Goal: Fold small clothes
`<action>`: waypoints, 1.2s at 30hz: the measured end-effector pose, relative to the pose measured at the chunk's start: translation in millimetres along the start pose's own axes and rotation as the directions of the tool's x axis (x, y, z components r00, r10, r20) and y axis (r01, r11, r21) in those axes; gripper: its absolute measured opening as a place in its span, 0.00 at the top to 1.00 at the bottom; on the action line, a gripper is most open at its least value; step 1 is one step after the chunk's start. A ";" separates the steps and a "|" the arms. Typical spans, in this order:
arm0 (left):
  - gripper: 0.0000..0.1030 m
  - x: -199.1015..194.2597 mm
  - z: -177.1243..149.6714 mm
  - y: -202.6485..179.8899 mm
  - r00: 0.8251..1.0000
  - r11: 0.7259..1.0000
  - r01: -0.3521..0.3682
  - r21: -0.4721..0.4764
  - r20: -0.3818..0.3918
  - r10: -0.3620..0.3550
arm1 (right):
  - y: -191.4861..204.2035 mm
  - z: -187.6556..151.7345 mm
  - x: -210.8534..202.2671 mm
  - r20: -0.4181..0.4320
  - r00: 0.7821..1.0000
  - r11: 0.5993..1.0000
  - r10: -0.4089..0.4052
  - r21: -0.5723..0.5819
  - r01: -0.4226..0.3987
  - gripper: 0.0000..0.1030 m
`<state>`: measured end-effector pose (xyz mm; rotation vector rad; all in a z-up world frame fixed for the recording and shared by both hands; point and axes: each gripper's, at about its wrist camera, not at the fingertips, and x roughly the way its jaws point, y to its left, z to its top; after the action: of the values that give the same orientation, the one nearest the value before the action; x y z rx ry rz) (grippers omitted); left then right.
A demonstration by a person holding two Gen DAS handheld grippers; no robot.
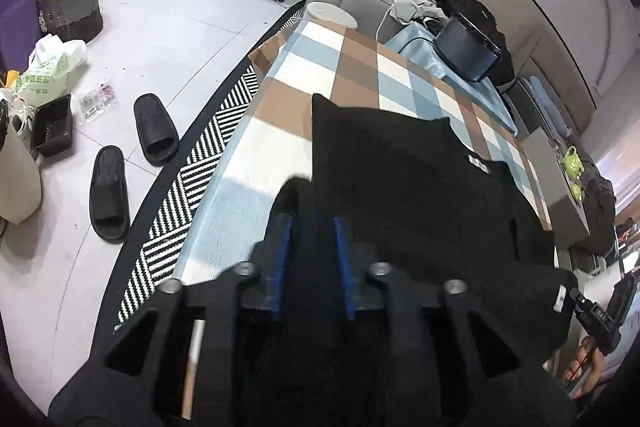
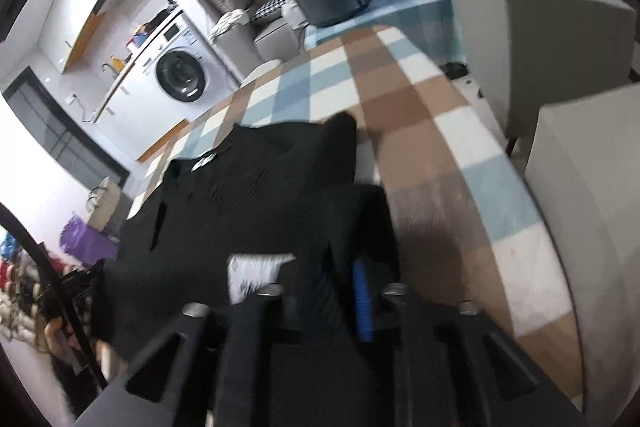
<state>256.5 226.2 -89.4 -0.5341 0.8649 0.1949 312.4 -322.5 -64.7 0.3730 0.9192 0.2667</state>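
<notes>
Black gripper hardware fills the bottom of both views. Left gripper [image 1: 314,223] has its blue pads partly spread with black cloth draped between them; can't tell if they actually pinch it. Right gripper [image 2: 340,267] looks much the same, one blue pad visible, fabric bunched over the rest. Black garment [image 1: 420,187] lies on the checked tablecloth [image 1: 352,67], its near end up at both grippers. Table's left edge drops to a striped rug [image 1: 216,131] and slippers [image 1: 154,129]. Bare cloth lies beyond the garment; grey boxes [image 2: 560,39] crowd the right edge.
</notes>
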 end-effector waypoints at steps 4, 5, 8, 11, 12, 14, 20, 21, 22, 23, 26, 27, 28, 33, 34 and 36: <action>0.54 -16.9 -28.6 3.5 1.000 1.000 0.012 0.005 -0.007 -0.012 | -5.9 -25.8 -16.7 -0.013 0.999 0.999 0.035 -0.025 -0.035 0.63; 0.54 -19.7 -37.4 3.7 1.000 1.000 0.011 0.011 -0.022 -0.011 | -7.0 -31.9 -20.2 -0.015 0.999 0.999 0.031 -0.031 -0.031 0.63; 0.54 -29.6 -59.8 3.4 0.999 1.000 0.010 0.028 -0.037 -0.009 | -10.7 -45.6 -26.4 -0.023 0.999 0.999 0.027 -0.036 -0.028 0.63; 0.54 -36.1 -78.1 -3.4 0.998 0.998 0.033 0.057 -0.057 -0.030 | -9.5 -50.4 -32.2 -0.021 0.999 0.998 0.048 -0.037 -0.049 0.63; 0.54 -40.3 -83.4 -8.1 0.998 0.996 0.043 0.076 -0.054 -0.039 | -6.6 -51.3 -37.0 -0.011 0.997 0.996 0.076 -0.044 -0.076 0.63; 0.54 -49.9 -90.7 -17.0 0.997 0.991 0.065 0.113 -0.038 -0.061 | 0.3 -52.3 -44.3 -0.002 0.990 0.988 0.141 -0.066 -0.141 0.63; 0.50 -59.0 -95.4 -27.5 0.998 0.987 0.070 0.145 -0.013 -0.068 | 0.5 -53.6 -43.5 0.007 0.993 0.992 0.118 -0.054 -0.117 0.62; 0.50 -56.9 -95.0 -24.7 0.998 0.990 0.062 0.127 -0.017 -0.060 | -3.1 -54.7 -41.0 0.000 0.995 0.995 0.095 -0.044 -0.095 0.62; 0.50 -55.4 -93.1 -22.1 0.998 0.992 0.057 0.115 -0.020 -0.055 | -6.7 -55.6 -38.8 -0.005 0.998 0.997 0.068 -0.034 -0.068 0.62; 0.51 -53.5 -90.8 -19.2 0.998 0.993 0.055 0.103 -0.020 -0.053 | -10.0 -54.6 -36.8 -0.009 0.999 0.998 0.053 -0.025 -0.054 0.62; 0.72 -51.6 -84.4 -13.4 0.999 0.995 0.045 0.085 0.001 -0.045 | -21.3 -56.9 -31.8 -0.034 0.999 1.000 0.025 0.016 -0.025 0.62; 0.81 -51.6 -82.7 -12.7 0.999 0.995 0.042 0.085 0.011 -0.043 | -23.2 -57.7 -31.3 -0.036 0.999 0.999 0.029 0.020 -0.028 0.62; 0.85 -50.5 -79.8 -11.1 0.999 0.996 0.039 0.083 0.017 -0.041 | -23.6 -58.3 -31.1 -0.036 0.999 1.000 0.024 0.019 -0.023 0.62; 0.93 -51.9 -70.7 -5.2 0.998 0.998 0.051 0.049 0.040 -0.053 | -16.1 -58.6 -30.5 -0.040 0.998 0.999 0.048 0.005 -0.048 0.62; 0.93 -51.3 -67.7 -4.0 0.998 0.997 0.053 0.047 0.039 -0.055 | -11.4 -58.8 -33.5 -0.039 0.997 0.998 0.069 -0.008 -0.069 0.62; 0.93 -51.7 -66.8 -2.4 0.998 0.998 0.054 0.045 0.039 -0.056 | -3.9 -59.7 -39.1 -0.034 0.992 0.992 0.121 -0.027 -0.122 0.62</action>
<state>179.4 191.9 -84.1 -0.5113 0.8127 0.1356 241.5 -329.0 -70.9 0.3991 0.9244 0.3985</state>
